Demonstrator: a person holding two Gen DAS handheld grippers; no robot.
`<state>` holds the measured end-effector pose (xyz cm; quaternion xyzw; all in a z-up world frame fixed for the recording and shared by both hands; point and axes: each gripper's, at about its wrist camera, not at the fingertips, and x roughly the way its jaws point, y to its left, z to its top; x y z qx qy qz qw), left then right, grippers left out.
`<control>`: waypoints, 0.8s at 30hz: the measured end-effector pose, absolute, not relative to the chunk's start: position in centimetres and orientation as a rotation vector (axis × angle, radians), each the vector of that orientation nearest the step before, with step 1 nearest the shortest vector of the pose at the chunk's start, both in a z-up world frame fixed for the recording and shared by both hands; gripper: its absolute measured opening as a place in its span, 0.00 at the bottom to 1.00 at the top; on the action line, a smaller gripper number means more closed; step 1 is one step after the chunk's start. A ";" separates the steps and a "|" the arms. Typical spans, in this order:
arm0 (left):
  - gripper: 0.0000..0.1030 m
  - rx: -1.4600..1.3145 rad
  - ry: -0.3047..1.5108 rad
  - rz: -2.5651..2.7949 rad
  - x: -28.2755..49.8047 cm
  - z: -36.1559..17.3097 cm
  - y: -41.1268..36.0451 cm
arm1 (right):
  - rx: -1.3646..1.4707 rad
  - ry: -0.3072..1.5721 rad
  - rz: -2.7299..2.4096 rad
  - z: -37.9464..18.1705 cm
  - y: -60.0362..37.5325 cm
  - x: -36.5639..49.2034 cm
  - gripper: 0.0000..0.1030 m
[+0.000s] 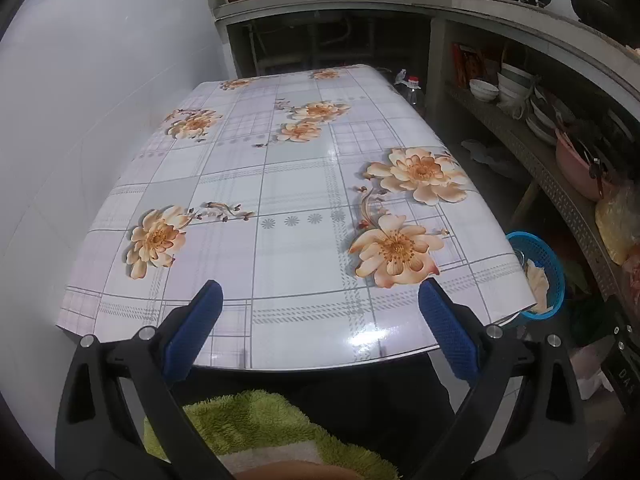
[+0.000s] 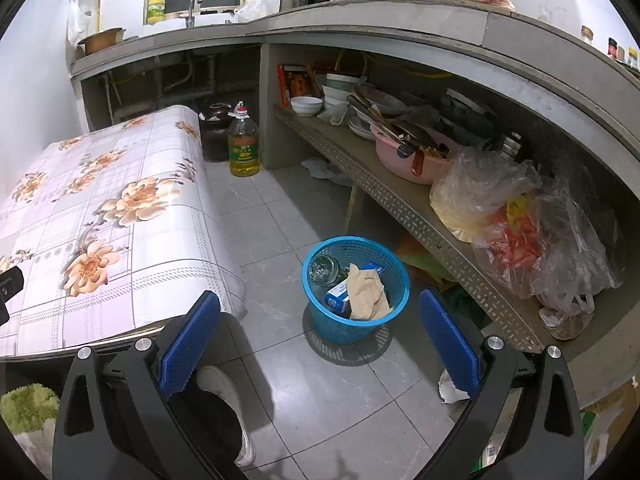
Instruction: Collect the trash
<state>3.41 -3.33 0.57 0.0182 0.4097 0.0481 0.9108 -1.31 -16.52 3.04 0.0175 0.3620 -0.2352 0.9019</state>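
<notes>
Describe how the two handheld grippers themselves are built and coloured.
The left gripper and right gripper look identical: black plastic bodies with triangular cut-outs, round silver bolt heads at the pivots, and flat rectangular blue pads with a fine dimpled mesh texture lining the jaws. No cables or markings are visible.

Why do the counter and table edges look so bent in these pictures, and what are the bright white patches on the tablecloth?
Left wrist view: the fisheye lens bows the floral table and curves the counter; the white patches near the table's front edge are glare from a light on the glossy cloth. Right wrist view: the same bending on the shelf; the blue basket casts a soft latticed shadow on the shiny tiles.
</notes>
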 end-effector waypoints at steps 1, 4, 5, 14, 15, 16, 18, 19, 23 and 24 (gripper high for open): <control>0.92 0.038 0.846 0.100 3.4 0.6 -3.3 | 0.035 0.748 -0.485 3.0 -16.5 -1.3 0.94; 0.92 0.037 0.848 0.101 3.5 0.6 -3.3 | 0.032 0.746 -0.482 3.1 -16.5 -1.3 0.94; 0.92 0.037 0.849 0.101 3.5 0.5 -3.3 | 0.030 0.747 -0.483 3.1 -16.4 -1.2 0.94; 0.92 0.038 0.859 0.097 3.6 0.2 -3.2 | 0.034 0.748 -0.481 3.1 -16.4 -1.1 0.94; 0.92 0.038 0.859 0.097 3.6 0.2 -3.2 | 0.033 0.749 -0.482 3.1 -16.4 -1.1 0.94; 0.92 0.038 0.858 0.098 3.6 0.2 -3.3 | 0.034 0.747 -0.483 3.1 -16.4 -1.2 0.94; 0.92 0.039 0.857 0.097 3.6 0.2 -3.3 | 0.035 0.748 -0.482 3.1 -16.4 -1.1 0.94; 0.92 0.039 0.859 0.096 3.6 0.2 -3.2 | 0.035 0.747 -0.482 3.1 -16.4 -1.2 0.94; 0.92 0.043 0.863 0.095 3.7 0.1 -3.3 | 0.033 0.745 -0.481 3.1 -16.4 -1.1 0.94; 0.92 0.044 0.863 0.094 3.7 0.1 -3.3 | 0.034 0.745 -0.481 3.1 -16.4 -1.1 0.94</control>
